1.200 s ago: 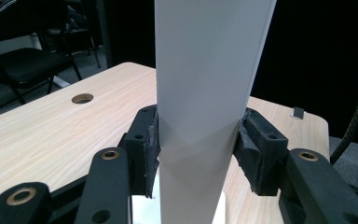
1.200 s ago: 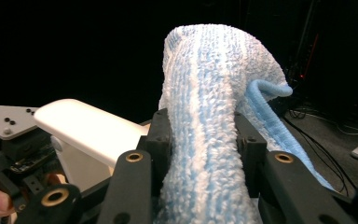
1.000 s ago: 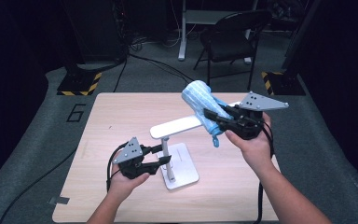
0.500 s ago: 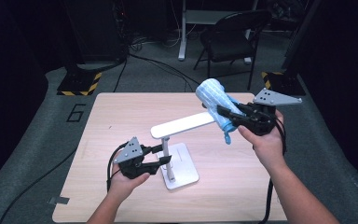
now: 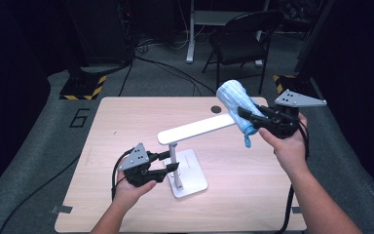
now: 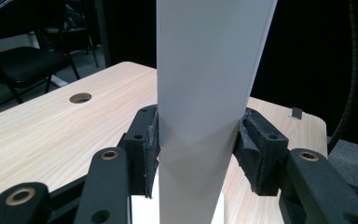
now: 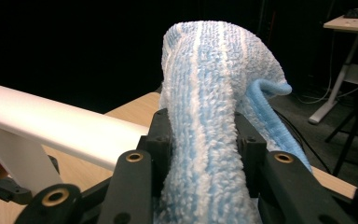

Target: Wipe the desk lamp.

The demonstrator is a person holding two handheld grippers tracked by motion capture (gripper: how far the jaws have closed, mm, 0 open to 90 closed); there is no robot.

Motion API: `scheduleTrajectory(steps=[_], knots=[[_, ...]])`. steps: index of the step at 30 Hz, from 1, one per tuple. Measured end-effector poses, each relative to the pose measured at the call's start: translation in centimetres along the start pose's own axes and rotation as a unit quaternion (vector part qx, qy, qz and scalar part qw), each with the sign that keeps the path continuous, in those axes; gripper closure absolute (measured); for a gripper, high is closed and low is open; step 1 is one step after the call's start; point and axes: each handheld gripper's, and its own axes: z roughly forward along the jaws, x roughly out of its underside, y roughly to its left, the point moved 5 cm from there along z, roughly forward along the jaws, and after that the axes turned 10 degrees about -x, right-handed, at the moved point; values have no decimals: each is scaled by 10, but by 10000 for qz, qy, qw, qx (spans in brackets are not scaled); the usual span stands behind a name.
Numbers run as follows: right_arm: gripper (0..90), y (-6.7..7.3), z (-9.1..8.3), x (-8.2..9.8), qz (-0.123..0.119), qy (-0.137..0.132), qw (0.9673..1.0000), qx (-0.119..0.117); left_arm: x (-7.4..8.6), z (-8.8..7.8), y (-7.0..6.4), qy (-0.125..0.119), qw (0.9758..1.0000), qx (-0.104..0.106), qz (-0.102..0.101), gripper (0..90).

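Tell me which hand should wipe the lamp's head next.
Right. The right gripper is shut on the blue towel, which sits at the far end of the lamp head. The left gripper is clamped on the lamp post, likely steadying it.

Lamp post (image 6: 205, 93) cropped top and bottom

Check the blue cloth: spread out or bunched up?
Bunched. The cloth is gathered into a thick wad squeezed between the right tongs, its free end bulging above them, next to the lamp head.
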Motion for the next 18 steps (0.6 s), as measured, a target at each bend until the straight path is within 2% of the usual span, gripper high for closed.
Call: scheduleTrajectory(steps=[8,18], knots=[[659,-18,-12,4,127,0,9997,196,0,0,-1,3,10000,25,-49,523],[660,-32,-22,7,300,41,9988,372,0,0,-1,14,10000,8,-53,522]])
